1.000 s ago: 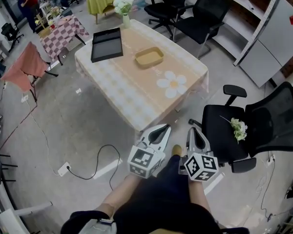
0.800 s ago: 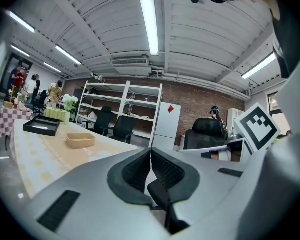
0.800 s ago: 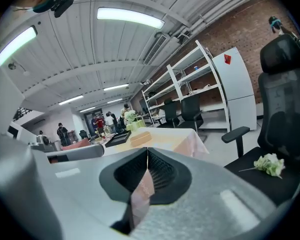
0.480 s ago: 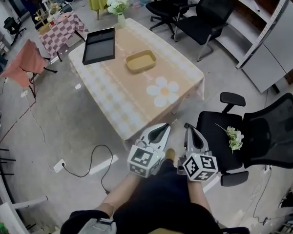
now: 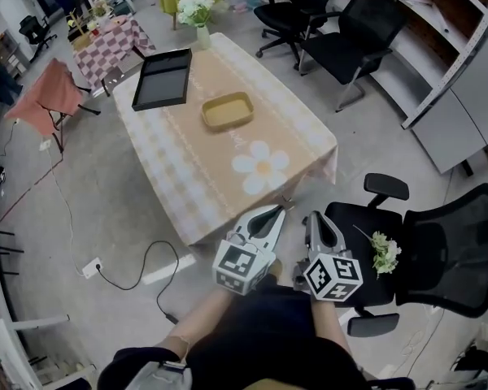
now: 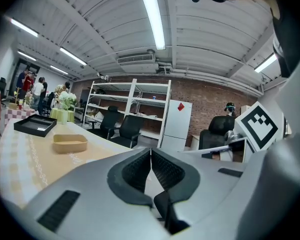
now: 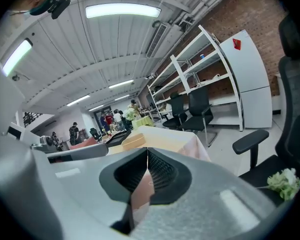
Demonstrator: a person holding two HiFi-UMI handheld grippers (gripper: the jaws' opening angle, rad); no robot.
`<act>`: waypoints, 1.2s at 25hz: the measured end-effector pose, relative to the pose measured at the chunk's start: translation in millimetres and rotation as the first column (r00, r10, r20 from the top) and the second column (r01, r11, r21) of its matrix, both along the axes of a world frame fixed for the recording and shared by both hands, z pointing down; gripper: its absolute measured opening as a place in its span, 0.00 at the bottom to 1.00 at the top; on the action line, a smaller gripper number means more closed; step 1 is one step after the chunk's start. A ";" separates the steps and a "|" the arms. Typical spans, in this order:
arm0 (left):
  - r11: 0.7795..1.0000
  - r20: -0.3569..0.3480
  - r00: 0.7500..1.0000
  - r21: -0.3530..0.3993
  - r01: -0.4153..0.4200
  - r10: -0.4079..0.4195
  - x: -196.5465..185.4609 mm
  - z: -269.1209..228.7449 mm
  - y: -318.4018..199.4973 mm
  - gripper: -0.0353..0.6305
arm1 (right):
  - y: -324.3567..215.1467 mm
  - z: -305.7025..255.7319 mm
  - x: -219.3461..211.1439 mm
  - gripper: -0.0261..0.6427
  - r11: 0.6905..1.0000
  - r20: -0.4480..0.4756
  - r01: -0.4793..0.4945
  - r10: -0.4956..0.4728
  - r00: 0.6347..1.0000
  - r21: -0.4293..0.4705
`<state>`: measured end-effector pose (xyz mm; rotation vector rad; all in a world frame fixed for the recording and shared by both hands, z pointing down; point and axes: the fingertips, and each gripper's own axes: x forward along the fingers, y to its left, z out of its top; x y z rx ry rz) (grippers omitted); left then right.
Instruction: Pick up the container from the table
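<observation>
1. Container (image 5: 227, 110) pickup has not begun, as I judge it. Nothing is lifted, and the whole approach, the grip on a wall and the lift are all left to do.
2. Nearest to me, my left gripper (image 5: 278, 212) is clenched, its pads meeting with nothing between them. My right gripper (image 5: 313, 219), just beside it, is likewise clenched and empty.
3. Beside the right gripper stands an office chair (image 5: 439, 250) with a sprig of white flowers (image 5: 384, 253) on its seat.
4. Just past my tips is the near corner of the table (image 5: 187, 193), and a printed daisy (image 5: 261, 167) lies on its cloth farther in.
5. Beyond the daisy, the container sits on the cloth, upright with its open side up and apparently empty, well apart from both tongs. Its long axis runs roughly across the head view, the right end slightly farther off, so a long wall faces me.
6. Farther on lies a black tray (image 5: 162, 78), near the container but apart from it. A vase of white flowers (image 5: 197, 10) stands at the far corner.
</observation>
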<state>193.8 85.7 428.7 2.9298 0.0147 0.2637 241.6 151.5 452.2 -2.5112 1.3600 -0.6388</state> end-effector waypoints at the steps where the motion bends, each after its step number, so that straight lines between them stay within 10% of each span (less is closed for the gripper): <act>1: 1.000 -0.002 1.000 0.004 0.011 -0.011 4.6 -0.5 -1.4 0.08 | -1.8 -0.1 5.9 0.05 1.000 0.001 0.009 -0.009 1.000 0.004; 30: 0.968 0.033 0.968 0.008 0.250 -0.250 36.0 11.3 -34.5 0.08 | -31.3 26.2 47.6 0.05 0.985 0.085 0.171 -0.173 0.981 0.034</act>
